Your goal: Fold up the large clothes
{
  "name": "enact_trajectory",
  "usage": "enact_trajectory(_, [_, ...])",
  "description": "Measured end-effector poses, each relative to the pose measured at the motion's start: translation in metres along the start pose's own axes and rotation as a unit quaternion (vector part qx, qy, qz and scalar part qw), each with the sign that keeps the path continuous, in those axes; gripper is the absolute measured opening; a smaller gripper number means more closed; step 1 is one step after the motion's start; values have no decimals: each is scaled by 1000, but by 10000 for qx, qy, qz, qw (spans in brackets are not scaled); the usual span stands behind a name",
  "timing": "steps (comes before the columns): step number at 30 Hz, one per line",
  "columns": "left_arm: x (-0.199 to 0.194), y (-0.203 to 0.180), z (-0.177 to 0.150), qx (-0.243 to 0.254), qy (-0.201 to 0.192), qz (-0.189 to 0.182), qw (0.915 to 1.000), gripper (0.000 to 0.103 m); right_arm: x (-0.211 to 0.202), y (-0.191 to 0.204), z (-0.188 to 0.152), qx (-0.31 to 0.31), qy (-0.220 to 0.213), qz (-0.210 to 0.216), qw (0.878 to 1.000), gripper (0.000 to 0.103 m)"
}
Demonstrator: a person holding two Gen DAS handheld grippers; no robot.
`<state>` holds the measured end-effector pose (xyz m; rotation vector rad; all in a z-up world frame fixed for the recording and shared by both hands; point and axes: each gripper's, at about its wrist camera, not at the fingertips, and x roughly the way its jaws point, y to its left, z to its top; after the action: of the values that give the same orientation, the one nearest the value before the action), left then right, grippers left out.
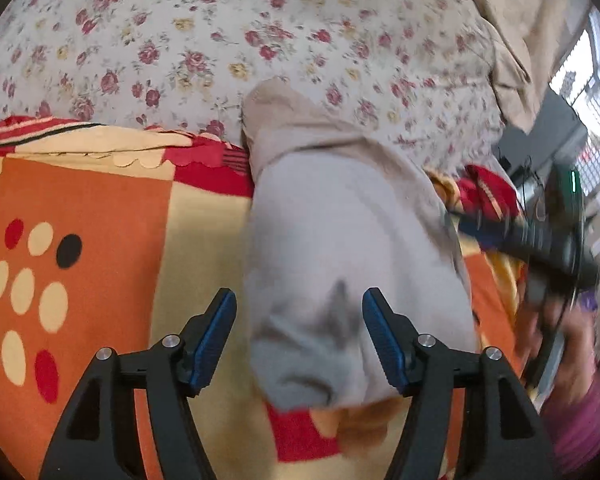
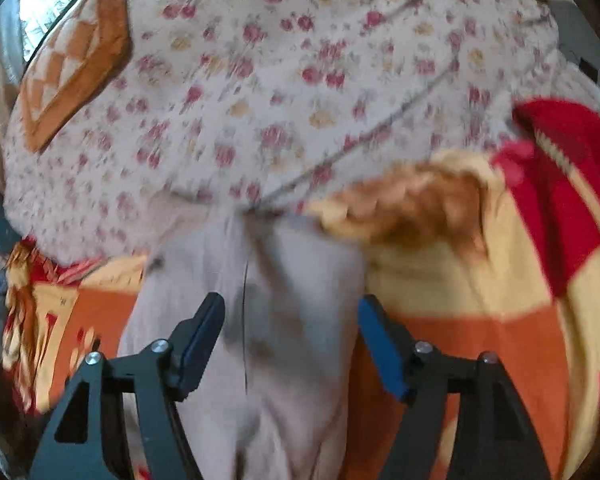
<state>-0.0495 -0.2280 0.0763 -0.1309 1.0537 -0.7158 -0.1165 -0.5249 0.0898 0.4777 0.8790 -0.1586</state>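
Note:
A pale grey-beige garment (image 1: 340, 248) lies in a long strip on the orange, yellow and red blanket (image 1: 92, 216). My left gripper (image 1: 300, 316) is open, its blue pads on either side of the garment's near end, just above it. In the right wrist view the same garment (image 2: 284, 312) runs between the open fingers of my right gripper (image 2: 292, 320), which hovers over it. The right gripper also shows, blurred, in the left wrist view (image 1: 540, 240) at the garment's right side.
A floral sheet (image 1: 220, 40) covers the bed beyond the blanket and also shows in the right wrist view (image 2: 280, 100). An orange checked pillow (image 2: 72, 64) lies at the far left. A window (image 1: 592, 128) and furniture are at the right.

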Motion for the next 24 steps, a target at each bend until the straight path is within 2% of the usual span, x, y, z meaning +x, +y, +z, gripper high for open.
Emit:
enact_trajectory(4, [23,3,10,29,174,89,9998,64,31,-8,-30,-119,488,-138,9986,72])
enact_trajectory(6, [40,7,12,-1,410,-2,9992,64,41,-22,-37,228,397,82,9989,75])
enact_trajectory(8, [53,11,13,-12,508,-160,9986,69,41,-35,-42,605,305,358,9971,82])
enact_trajectory(10, [60,13,11,-31,580,-327,9978,81,41,-38,-44,655,362,502,9959,82])
enact_trajectory(12, [79,19,11,-206,1005,-628,9927,84,42,-37,-44,555,392,535,9963,88])
enact_trajectory(14, [86,20,13,-260,1106,-718,9909,84,52,-37,-44,586,433,655,9952,93])
enact_trajectory(15, [85,18,14,-178,1115,-708,9911,75,60,-39,-45,695,513,805,9930,93])
enact_trajectory(16, [84,14,14,-83,1131,-756,9907,55,68,-41,-47,885,579,1055,9888,92])
enact_trajectory(17, [77,8,15,18,1045,-696,9921,48,72,-42,-46,997,592,1225,9857,78])
enact_trajectory(18, [71,4,15,89,950,-664,9932,34,74,-40,-46,1053,636,1451,9817,60])
enact_trajectory(19, [60,-2,15,206,826,-633,9944,26,74,-35,-44,1092,693,1693,9770,42])
enact_trajectory(20, [51,-4,15,250,733,-598,9952,23,67,-29,-42,1042,594,1648,9790,33])
enact_trajectory(22, [18,-5,12,232,521,-675,9961,21,50,-10,-40,696,494,1621,9831,30])
enact_trajectory(24, [-16,0,5,200,345,-781,9961,21,34,5,-44,595,513,1870,9792,30])
